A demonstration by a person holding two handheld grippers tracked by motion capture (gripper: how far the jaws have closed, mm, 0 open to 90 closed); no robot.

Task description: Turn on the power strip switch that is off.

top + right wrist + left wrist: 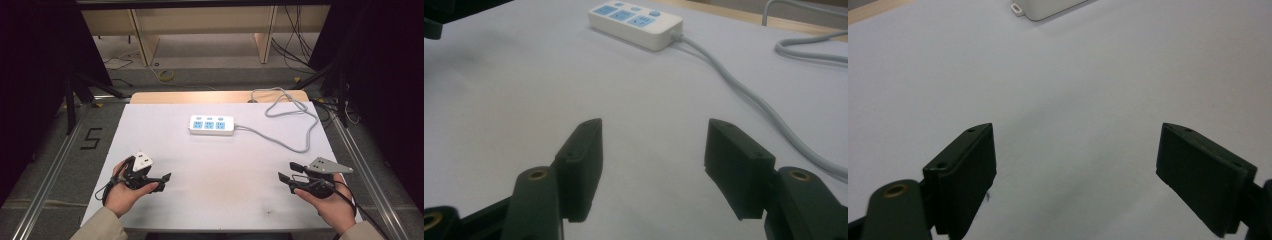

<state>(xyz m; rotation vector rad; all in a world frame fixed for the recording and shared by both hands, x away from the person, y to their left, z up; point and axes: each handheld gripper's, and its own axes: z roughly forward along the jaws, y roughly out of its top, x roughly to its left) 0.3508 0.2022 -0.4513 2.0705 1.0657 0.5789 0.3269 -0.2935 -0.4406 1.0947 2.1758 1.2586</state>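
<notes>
Covering most of the high view, a white table (220,170) is seen with a wooden strip showing along its far edge. A white power strip (211,125) with three blue socket faces is laid flat on the far middle of the table, well apart from both grippers. From its right end a grey cable (295,120) is run out, looped near the table's far right corner and led off the back edge.

At the near left, the left gripper (162,181) is held in the person's left hand (122,192), low over the table and pointed toward the middle. In the left gripper view its jaws are seen spread wide apart, with nothing between them but bare table surface; a corner of the power strip is caught at the top edge.

At the near right, the right gripper (289,171) is held in the right hand (327,202), also pointed inward. In the right gripper view its jaws are likewise parted and empty, with the power strip and cable lying ahead.
</notes>
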